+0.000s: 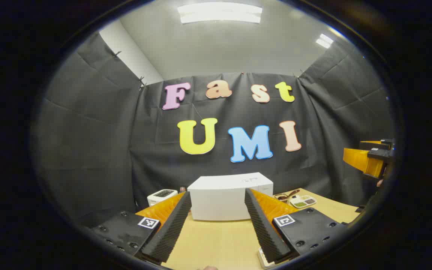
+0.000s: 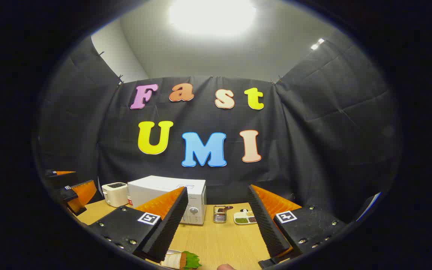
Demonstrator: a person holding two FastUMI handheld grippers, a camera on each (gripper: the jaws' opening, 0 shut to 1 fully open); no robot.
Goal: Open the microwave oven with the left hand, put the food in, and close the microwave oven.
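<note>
While both grippers are hovering with fingers apart and empty | microwave oven is sitting shut on the far side of the table — straight ahead of the left gripper, the nearer one | food is lying near, just beside the right gripper — microwave lying far-left of it.

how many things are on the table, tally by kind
appliances: 2, microwave and toaster
food items: 2, divided tray and toy carrot
utensil holders: 1, metal holder
total: 5
</note>
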